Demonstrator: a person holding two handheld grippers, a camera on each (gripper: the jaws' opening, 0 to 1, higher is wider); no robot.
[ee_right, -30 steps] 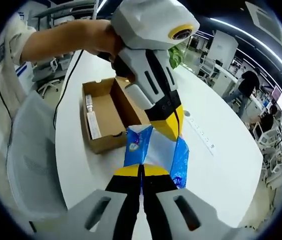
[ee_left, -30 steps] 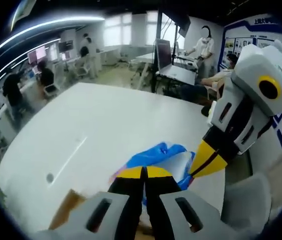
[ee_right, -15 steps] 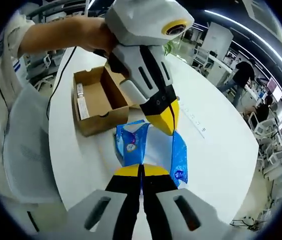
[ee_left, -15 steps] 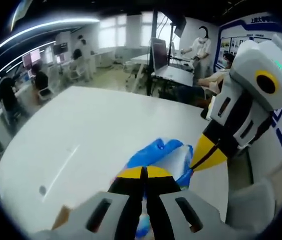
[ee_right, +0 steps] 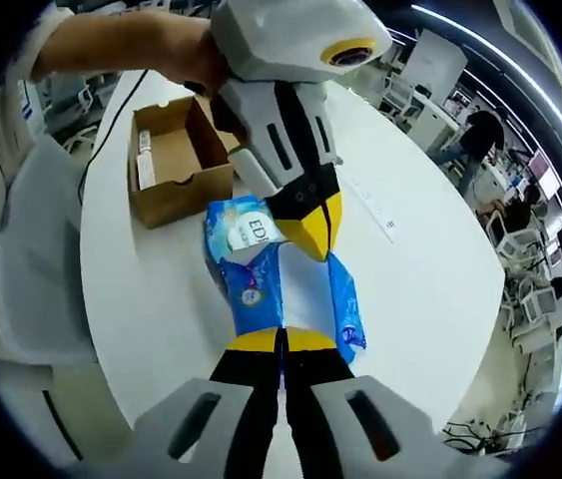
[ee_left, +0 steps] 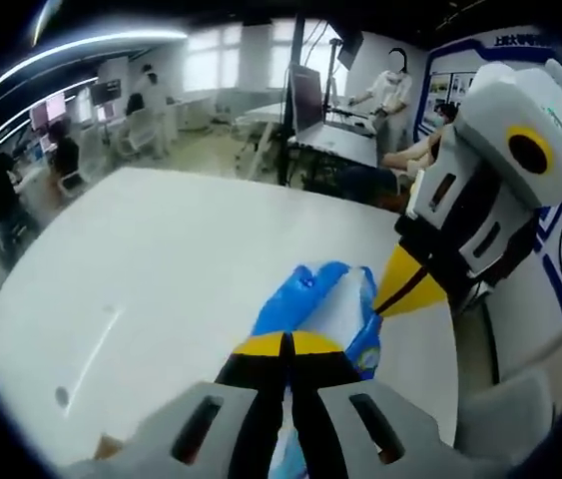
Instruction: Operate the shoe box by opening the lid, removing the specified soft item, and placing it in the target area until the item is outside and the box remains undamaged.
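A soft blue-and-white tissue pack (ee_right: 251, 274) hangs above the white table (ee_right: 410, 259), held at both ends. My right gripper (ee_right: 282, 341) is shut on its near end, and my left gripper (ee_right: 310, 235), coming down from above, is shut on its far end. In the left gripper view the same pack (ee_left: 315, 304) stretches between my left gripper (ee_left: 285, 344) and the right gripper (ee_left: 400, 296) entering from the right. The open brown cardboard shoe box (ee_right: 166, 160) sits on the table beyond the pack, with a small white item against its inner wall.
A person's hand (ee_right: 166, 50) grips the left gripper. A grey chair (ee_right: 31, 289) stands at the table's edge near the box. A thin ruler-like strip (ee_right: 365, 205) lies on the table. Broad white tabletop (ee_left: 161, 259) spreads left; people and desks stand far behind.
Both grippers have carried the pack farther from the box, and more of the pack now shows unfolded. The box edge has slipped out of the left gripper view.
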